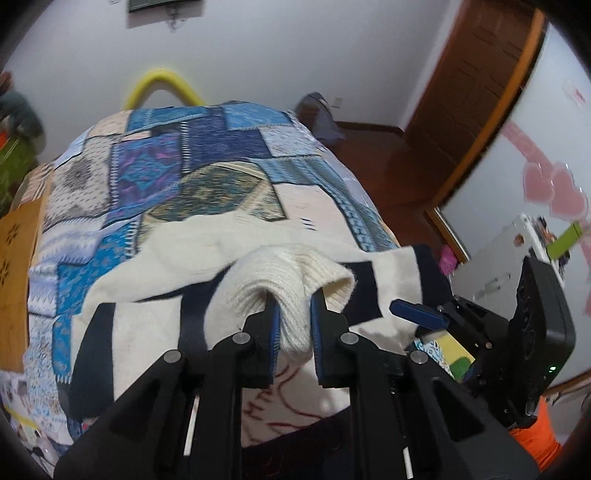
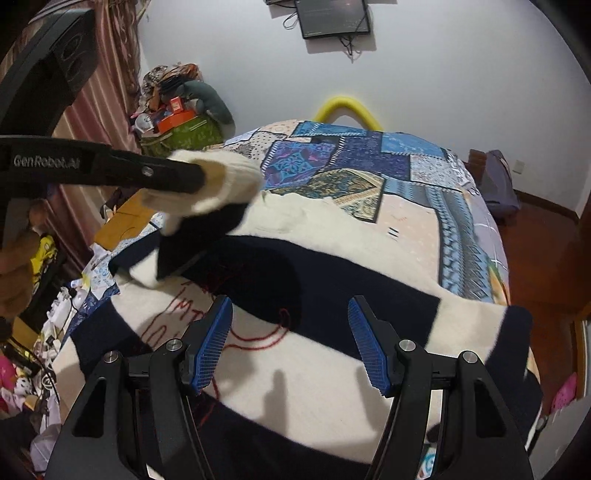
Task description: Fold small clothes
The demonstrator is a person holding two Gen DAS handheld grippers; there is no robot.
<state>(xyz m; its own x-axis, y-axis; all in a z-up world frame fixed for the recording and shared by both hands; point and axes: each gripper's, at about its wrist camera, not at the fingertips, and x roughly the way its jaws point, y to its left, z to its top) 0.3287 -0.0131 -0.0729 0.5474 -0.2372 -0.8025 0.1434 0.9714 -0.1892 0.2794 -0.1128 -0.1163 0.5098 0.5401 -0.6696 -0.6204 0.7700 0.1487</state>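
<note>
While my left gripper [image 1: 293, 310] pinches the sweater's ribbed cuff [image 1: 295, 277] between its fingers, my right gripper [image 2: 291, 343] hangs spread above the sweater [image 2: 332, 280]. I judge it soft, limp; grip hems.

Soft, even indoor light fills both views, with no glare. The right tool [image 2: 290, 341] casts finger-shaped shadows on the cream-and-navy striped knitted sweater [image 2: 332, 369] below it. Fisheye distortion bulges the patchwork-quilted bed [image 1: 207, 162], dark vignettes fill the corners, and the left view is slightly motion-blurred.

A home bedroom: patchwork-quilted bed [image 2: 424, 177], wooden door [image 1: 476, 74], wall-mounted screen [image 2: 334, 16].
</note>
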